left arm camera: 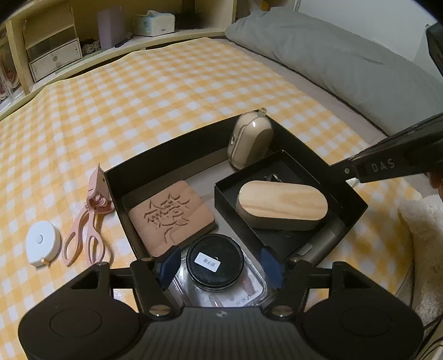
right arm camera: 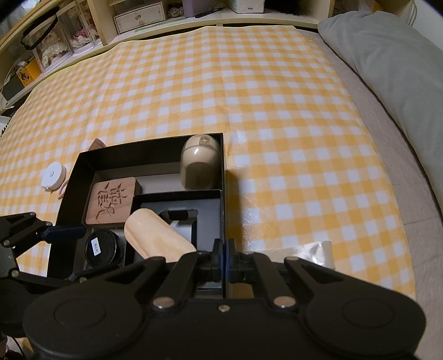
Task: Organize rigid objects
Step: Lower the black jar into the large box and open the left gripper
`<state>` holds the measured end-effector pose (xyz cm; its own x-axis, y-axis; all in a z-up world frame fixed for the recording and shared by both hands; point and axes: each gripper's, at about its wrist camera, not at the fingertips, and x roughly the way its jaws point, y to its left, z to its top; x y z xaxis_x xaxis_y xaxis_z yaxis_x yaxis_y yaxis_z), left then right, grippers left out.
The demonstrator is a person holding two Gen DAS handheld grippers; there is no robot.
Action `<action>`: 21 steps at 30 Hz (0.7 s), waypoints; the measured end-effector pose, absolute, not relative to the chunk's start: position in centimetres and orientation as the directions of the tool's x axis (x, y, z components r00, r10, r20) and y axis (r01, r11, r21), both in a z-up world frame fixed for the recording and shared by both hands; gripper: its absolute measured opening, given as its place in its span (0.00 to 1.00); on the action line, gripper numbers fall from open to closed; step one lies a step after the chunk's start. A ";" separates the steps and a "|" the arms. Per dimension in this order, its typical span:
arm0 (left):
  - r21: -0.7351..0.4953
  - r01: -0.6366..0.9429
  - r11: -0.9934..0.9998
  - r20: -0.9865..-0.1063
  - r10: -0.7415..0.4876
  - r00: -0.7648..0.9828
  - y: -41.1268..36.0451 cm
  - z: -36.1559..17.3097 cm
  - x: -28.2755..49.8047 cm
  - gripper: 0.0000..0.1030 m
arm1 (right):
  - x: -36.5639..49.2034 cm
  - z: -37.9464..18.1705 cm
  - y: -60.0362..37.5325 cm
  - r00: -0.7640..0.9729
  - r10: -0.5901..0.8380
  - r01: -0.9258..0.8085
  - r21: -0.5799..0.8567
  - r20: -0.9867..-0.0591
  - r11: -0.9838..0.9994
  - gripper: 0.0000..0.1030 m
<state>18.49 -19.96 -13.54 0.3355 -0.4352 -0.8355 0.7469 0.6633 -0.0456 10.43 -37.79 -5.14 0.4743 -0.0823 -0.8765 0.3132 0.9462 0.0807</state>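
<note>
An open black box lies on the checked cloth. It holds a carved wooden tile, a beige mouse-shaped item, and a smaller black box with an oval wooden block in it. A round black tin with a white label rests on a clear plastic case at the box's near end. My left gripper is open, with the tin between its fingers and a gap on each side. My right gripper is shut on the black box's right wall.
Left of the box, a white tape measure and a pink scissor-like tool lie on the cloth. A grey pillow lies at the far right, and shelves with a tissue box stand behind. Something white and fluffy is at the right edge.
</note>
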 end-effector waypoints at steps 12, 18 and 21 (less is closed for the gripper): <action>-0.097 0.721 0.686 -0.825 -0.461 0.327 -19.8 -12.3 17.8 0.95 | 10.4 -5.1 -37.8 0.474 -0.083 0.314 0.080 -0.877 0.946 0.02; -0.083 0.726 0.683 -0.818 -0.462 0.342 -19.8 -11.7 17.3 1.00 | 10.5 -5.1 -37.7 0.473 -0.083 0.313 0.079 -0.877 0.946 0.02; -0.059 0.731 0.680 -0.814 -0.456 0.359 -19.8 -11.2 17.2 1.00 | 10.5 -5.1 -37.7 0.473 -0.083 0.313 0.079 -0.877 0.946 0.02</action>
<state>17.17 -19.80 -11.17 0.3589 -0.4563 -0.8142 0.7308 0.6800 -0.0590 10.48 -37.73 -5.09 0.4735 -0.0831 -0.8769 0.3131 0.9464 0.0794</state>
